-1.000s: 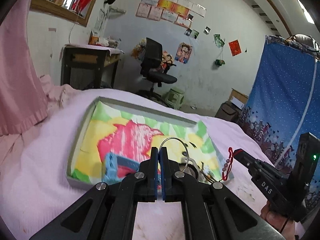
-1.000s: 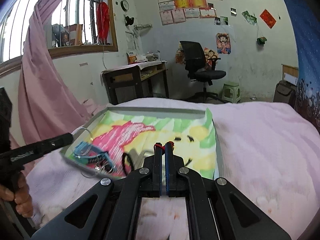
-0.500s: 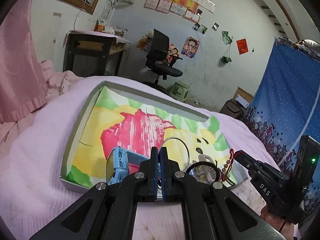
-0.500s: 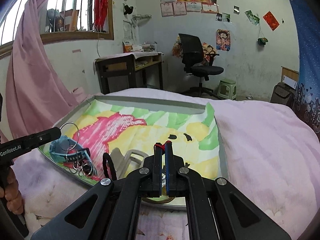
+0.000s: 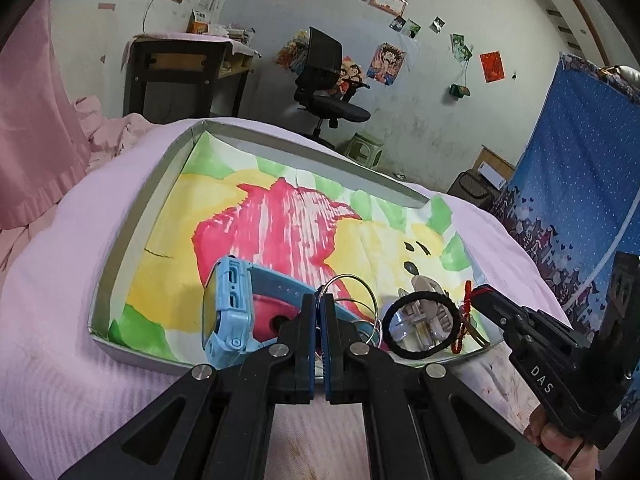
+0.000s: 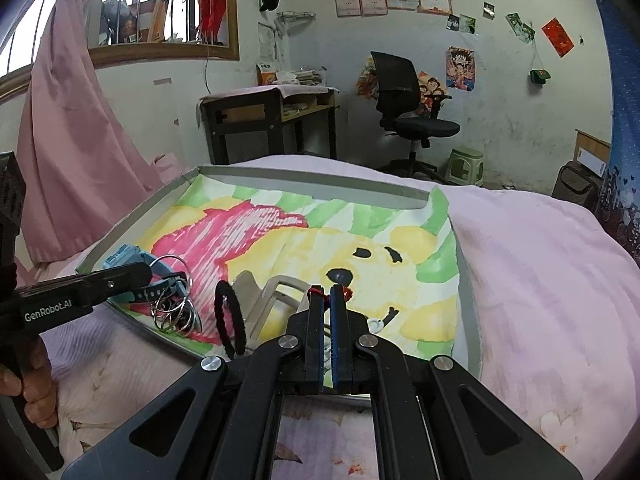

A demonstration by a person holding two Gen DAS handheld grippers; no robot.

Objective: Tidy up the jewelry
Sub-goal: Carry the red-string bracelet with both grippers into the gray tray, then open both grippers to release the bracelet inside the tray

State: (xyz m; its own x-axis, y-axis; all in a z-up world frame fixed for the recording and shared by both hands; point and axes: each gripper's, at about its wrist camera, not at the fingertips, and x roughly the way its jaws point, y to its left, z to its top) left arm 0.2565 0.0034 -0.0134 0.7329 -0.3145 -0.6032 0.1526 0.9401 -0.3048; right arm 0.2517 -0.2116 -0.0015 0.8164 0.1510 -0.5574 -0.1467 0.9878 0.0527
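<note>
Change since earlier frames: both grippers have advanced toward the tray's near edge; the blue watch and hair tie now sit larger and closer in the left wrist view.
Left gripper (image 5: 319,300): pads almost together, pinching the thin silver ring (image 5: 352,300) that rises just above the fingertips.
Right gripper (image 6: 327,292): pads nearly closed on the red beaded cord (image 5: 464,312); the cord hangs from the tips over the tray's near right corner.
Tray (image 5: 136,216): shallow grey box lined with a painted sheet, resting on the pink bedding (image 5: 48,272).
Blue watch (image 5: 228,304): standing on edge in the near left part of the tray, touching the left fingers; strap runs right toward the loose rings (image 6: 174,316).
Hair tie (image 5: 420,324): black loop lying over a beige hair clip (image 5: 424,312), between the two grippers.
Handling, ring: judged light, stiff and slippery; pinch across the wire, squarely, or it may pivot out.
Handling, cord: judged soft and limp; hold at the knot or a bead, since it will swing and may snag on the clip.
Handling, watch: judged heaviest item; take by the strap near the case.
Handling, hair tie: judged elastic and easy to grip anywhere.
Risk: linked rings may drag neighbours when lifted.
</note>
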